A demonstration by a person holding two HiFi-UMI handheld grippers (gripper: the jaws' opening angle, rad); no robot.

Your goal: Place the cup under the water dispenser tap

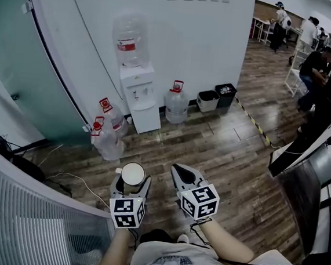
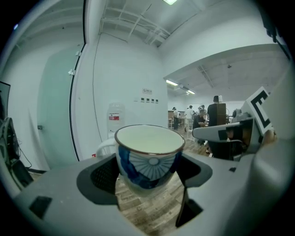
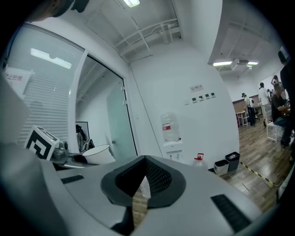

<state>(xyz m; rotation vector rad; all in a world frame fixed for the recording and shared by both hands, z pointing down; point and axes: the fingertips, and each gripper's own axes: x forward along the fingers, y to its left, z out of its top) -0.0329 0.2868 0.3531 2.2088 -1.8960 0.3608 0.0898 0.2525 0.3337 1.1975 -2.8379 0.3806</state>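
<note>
Head view, bottom centre: my left gripper (image 1: 130, 184) pinches the blue-patterned cup (image 1: 132, 174) upright; beside it my right gripper (image 1: 180, 172) is pressed together, empty. Carrying step, I judge. Next: cross the floor (image 1: 222, 146) to the water dispenser (image 1: 139, 91), upper left, well apart.

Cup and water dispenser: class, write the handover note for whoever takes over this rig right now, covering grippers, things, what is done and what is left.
Left gripper: shut on the cup, held upright.
Right gripper: shut, holds nothing.
Water dispenser: against the white wall, across the wooden floor ahead.
Done: cup is in the grip.
Left: carry it over, set it under the tap, release.
</note>
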